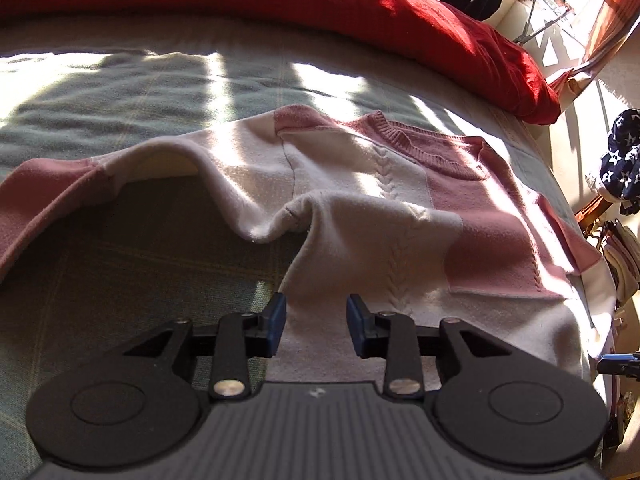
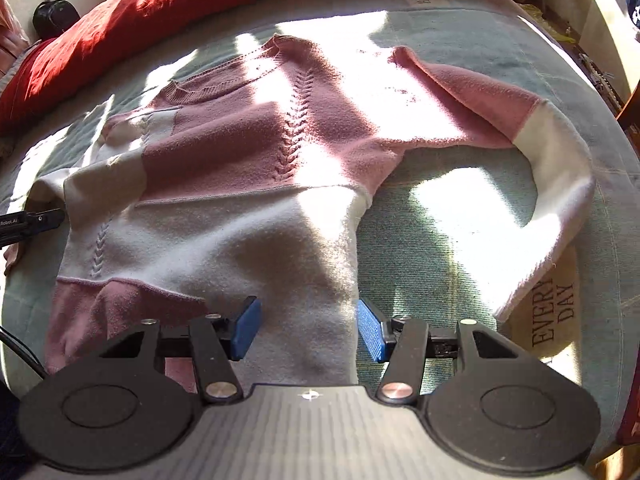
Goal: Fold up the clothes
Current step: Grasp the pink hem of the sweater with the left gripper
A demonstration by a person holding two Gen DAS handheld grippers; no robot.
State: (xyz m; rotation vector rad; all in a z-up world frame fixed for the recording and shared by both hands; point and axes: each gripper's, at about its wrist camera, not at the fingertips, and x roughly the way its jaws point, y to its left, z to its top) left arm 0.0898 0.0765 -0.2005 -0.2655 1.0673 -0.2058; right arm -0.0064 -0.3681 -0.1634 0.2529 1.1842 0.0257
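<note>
The left gripper (image 1: 316, 322) hangs over the near white part of the sweater (image 1: 360, 216), its blue pads apart and closed on nothing, with bare knit showing in the gap between them. Just ahead of those jaws the white cloth rises in a soft ridge, and to their left a sleeve (image 1: 60, 196) arches up off the blanket (image 1: 120, 92), leaving a shadowed hollow under it. Further on lie the pink chest and ribbed collar, and beyond them the red pillow (image 1: 360, 4) along the far edge. The right gripper (image 2: 308, 330) also stands with its jaws apart and empty, above the sweater's (image 2: 248, 140) white lower edge; the right pad sits over the blanket (image 2: 460, 184) beside the hem. Ahead of the jaws the sweater lies spread flat, patched with sunlight. To their right the other sleeve (image 2: 552, 168) curves out and back, its white cuff end near a cushion printed with words (image 2: 554, 312).
</note>
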